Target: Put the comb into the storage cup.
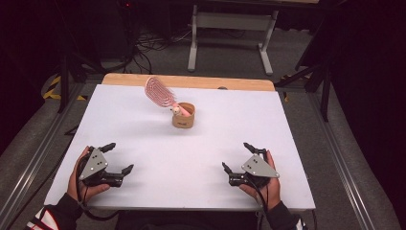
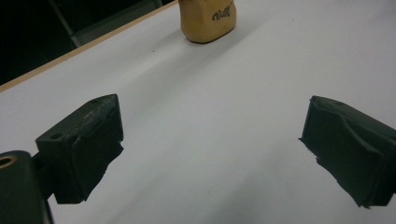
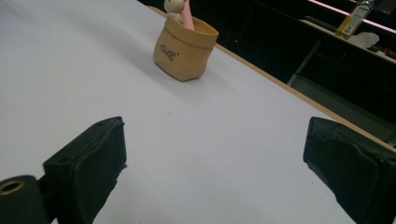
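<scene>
White table [image 1: 143, 124] spans mid-frame. Left gripper [image 1: 117, 158] sits lower left, right gripper [image 1: 235, 156] lower right, both with jaws spread, holding nothing. Tan pot [image 1: 184, 115] stands upper centre, well apart from both. Likely light and soft-walled; grip across the body. Pink brush [image 1: 160, 92] leans out of it up-left; looks stiff, top-heavy, could tip the pot.

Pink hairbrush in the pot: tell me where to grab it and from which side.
Grip the pink hairbrush at its neck, just above the tan pot, probably coming from above on the near side. Its handle end sits in the pot and its head leans up toward the far left, so the neck is the narrow, reachable part.
</scene>
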A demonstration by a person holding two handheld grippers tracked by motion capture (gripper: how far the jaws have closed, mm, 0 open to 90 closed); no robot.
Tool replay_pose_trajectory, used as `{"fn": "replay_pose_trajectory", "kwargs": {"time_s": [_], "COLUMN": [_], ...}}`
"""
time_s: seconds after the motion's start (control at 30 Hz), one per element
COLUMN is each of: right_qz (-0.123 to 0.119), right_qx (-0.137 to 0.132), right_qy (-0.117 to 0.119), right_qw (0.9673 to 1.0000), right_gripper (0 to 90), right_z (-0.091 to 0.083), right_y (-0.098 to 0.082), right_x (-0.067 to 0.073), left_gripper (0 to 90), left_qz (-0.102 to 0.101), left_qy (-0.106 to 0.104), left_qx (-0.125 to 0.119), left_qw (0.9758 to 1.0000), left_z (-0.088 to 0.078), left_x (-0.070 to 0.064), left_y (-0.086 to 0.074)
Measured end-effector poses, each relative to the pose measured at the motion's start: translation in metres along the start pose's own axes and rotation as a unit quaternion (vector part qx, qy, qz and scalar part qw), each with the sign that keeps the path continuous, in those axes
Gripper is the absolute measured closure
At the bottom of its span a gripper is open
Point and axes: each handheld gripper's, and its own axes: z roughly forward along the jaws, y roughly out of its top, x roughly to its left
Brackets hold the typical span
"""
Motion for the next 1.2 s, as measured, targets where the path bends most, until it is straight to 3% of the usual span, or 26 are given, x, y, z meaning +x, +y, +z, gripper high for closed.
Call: {"fn": "replay_pose_trajectory", "kwargs": {"time_s": [0.1,0.37,0.53,0.9,1.2], "right_qz": [0.000,0.005,0.012,0.008,0.009], "right_qx": [-0.007,-0.008,-0.015,-0.008,-0.011], "right_qy": [-0.010,-0.020,-0.042,-0.041,-0.038], "right_qw": [0.9999,0.9997,0.9989,0.9991,0.9992], "right_gripper": [7.1,7.2,8.0,8.9,8.8], "right_z": [-0.0030,-0.0035,-0.0050,-0.0028,-0.0056], "right_y": [0.0006,0.0017,0.0021,0.0012,0.0009], "right_x": [0.0001,-0.0018,-0.0045,-0.0041,-0.0038], "left_gripper": [6.1,6.2,6.1,6.2,6.1], "left_qz": [0.013,0.003,0.015,0.014,0.025], "left_qy": [0.002,0.002,-0.002,-0.005,0.005], "left_qx": [0.001,-0.006,0.000,-0.003,0.001], "left_qw": [0.9999,1.0000,0.9999,0.9999,0.9997], "left_z": [-0.0009,-0.0003,0.0003,0.0003,-0.0013], "left_x": [-0.0031,-0.0023,-0.0043,-0.0042,-0.0062], "left_y": [0.0029,0.0028,0.0033,0.0035,0.0067]}}
